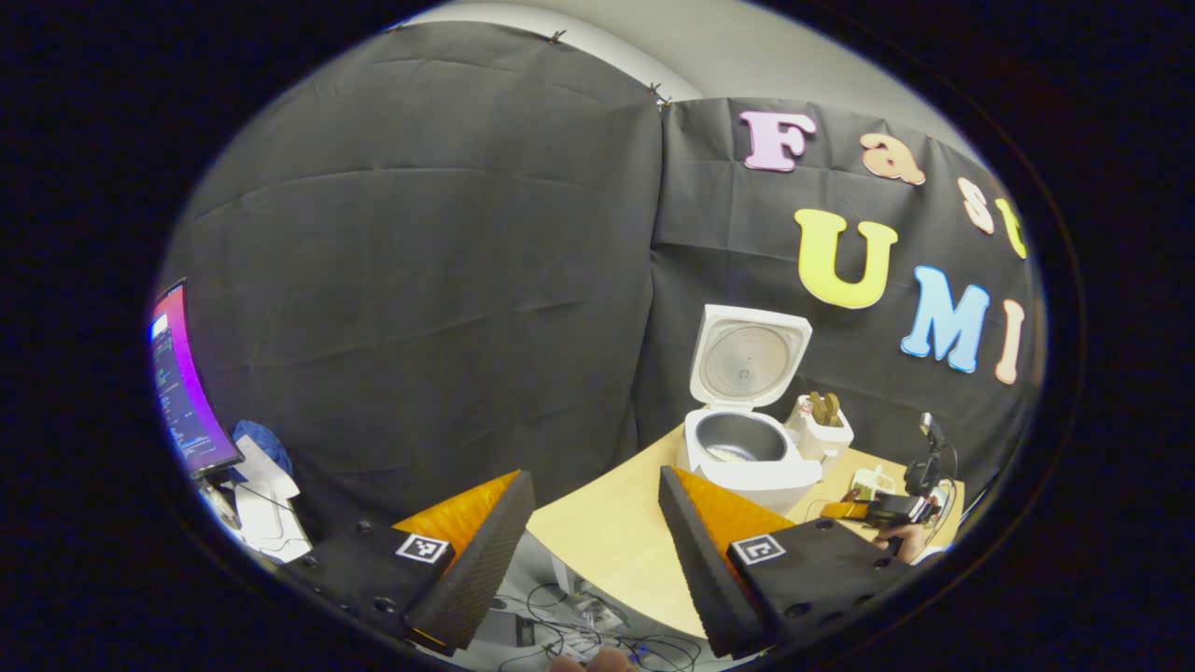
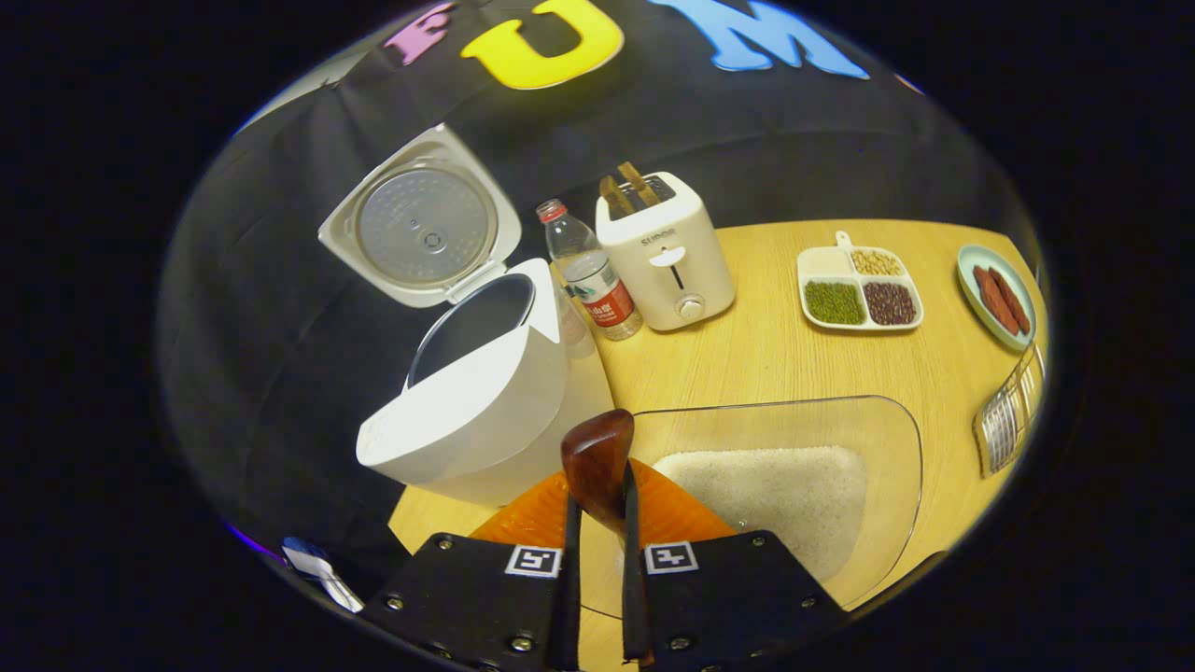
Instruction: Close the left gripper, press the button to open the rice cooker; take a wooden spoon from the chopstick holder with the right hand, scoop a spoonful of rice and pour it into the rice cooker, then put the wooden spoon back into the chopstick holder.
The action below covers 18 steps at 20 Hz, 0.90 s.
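Note:
The white rice cooker (image 2: 467,420) stands with its lid (image 2: 425,224) up and its pot bare inside. My right gripper (image 2: 597,499) is shut on the handle of a dark wooden spoon (image 2: 597,453). The spoon's bowl points forward, between the cooker and a clear container of rice (image 2: 775,485). I cannot tell whether rice lies in the spoon. In the left gripper view the open rice cooker (image 1: 752,448) sits far off on the table. My left gripper (image 1: 594,476) is open with nothing between its fingers, held back from the table's corner. The right gripper (image 1: 892,509) shows beyond it.
Behind the cooker stand a water bottle (image 2: 593,275) and a white toaster (image 2: 665,252) with brown pieces in its slots. A divided dish of beans (image 2: 861,289), a plate of sausages (image 2: 997,297) and a wire rack (image 2: 1008,420) lie to the right. A monitor (image 1: 187,383) glows at left.

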Each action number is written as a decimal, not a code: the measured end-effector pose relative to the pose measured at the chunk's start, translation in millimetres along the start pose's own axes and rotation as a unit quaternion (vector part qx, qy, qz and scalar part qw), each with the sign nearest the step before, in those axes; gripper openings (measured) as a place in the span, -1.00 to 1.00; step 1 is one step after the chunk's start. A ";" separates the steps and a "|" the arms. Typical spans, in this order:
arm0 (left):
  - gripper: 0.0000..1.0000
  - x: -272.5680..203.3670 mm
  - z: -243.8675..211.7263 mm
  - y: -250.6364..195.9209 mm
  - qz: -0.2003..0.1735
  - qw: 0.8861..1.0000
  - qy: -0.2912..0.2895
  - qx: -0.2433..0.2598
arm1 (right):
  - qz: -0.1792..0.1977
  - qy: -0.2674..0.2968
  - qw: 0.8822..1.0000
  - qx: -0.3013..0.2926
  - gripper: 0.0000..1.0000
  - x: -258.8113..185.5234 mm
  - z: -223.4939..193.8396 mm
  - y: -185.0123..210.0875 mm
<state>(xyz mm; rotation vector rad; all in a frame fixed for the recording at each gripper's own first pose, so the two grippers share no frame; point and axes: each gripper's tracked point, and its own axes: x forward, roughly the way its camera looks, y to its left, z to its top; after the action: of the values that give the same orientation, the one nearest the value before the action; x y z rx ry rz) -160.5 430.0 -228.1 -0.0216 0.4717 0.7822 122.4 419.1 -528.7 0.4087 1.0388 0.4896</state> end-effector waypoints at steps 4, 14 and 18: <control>0.88 -2.6 1.9 -3.6 -0.004 1.000 -0.005 0.008 | 0.034 -0.004 0.990 0.139 -0.63 -3.2 9.9 -24.4; 0.77 -4.0 2.9 -6.1 -0.014 1.000 -0.012 0.024 | 0.085 -0.059 0.958 0.268 -0.64 -51.8 40.5 -74.1; 0.77 -3.5 4.4 -6.3 -0.017 0.999 -0.015 0.025 | 0.106 -0.070 0.957 0.261 -0.64 -69.3 58.9 -59.5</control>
<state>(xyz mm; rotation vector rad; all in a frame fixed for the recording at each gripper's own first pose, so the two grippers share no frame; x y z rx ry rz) -156.6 424.0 -223.7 0.0289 0.4613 0.7354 157.1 325.9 -484.9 1.0183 0.9831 0.3636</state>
